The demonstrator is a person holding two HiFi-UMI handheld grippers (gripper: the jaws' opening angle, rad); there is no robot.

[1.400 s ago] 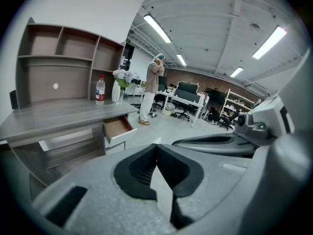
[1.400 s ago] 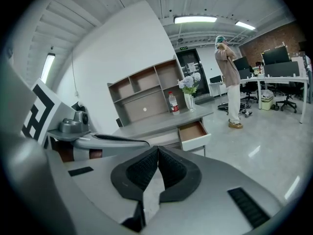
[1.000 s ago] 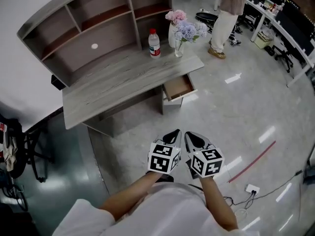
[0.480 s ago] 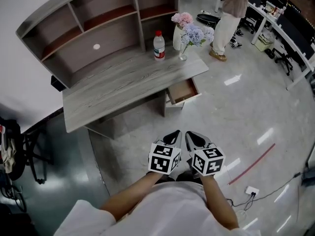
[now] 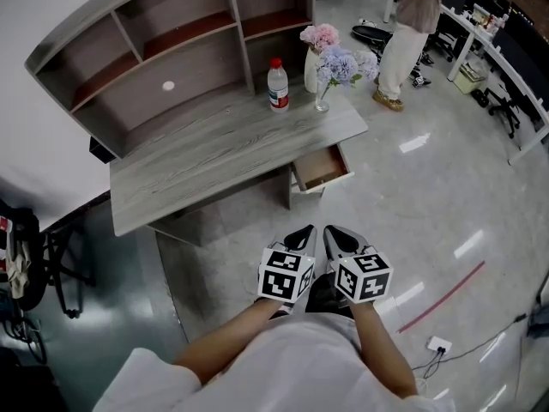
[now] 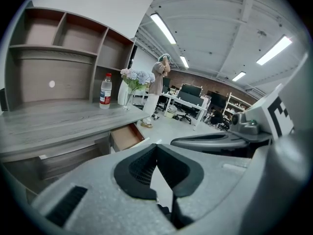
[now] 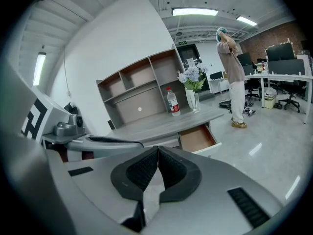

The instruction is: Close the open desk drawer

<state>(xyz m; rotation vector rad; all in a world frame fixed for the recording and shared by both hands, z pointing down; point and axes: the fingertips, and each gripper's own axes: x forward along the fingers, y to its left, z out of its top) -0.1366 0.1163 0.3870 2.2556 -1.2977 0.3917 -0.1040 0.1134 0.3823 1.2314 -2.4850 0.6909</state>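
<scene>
The drawer [image 5: 319, 168] is seen pulled out under the end of the desk [image 5: 214, 157], well apart from the left gripper [image 5: 302, 233] and right gripper [image 5: 334, 233] — both closed, empty; its front should be pushed squarely

Ahead of the right hand-held gripper [image 5: 330, 230], on the surface [image 5: 197, 157]: a red-capped water bottle [image 5: 277, 85], a glass vase of blue flowers [image 5: 322, 97] and a white vase of pink flowers [image 5: 311, 71], with shelving [image 5: 154, 50] behind. Farther ahead and to the right stands a person [image 5: 403, 33]. On the floor to its right lie a red strip [image 5: 442, 297] and a white socket block [image 5: 437, 345].
</scene>
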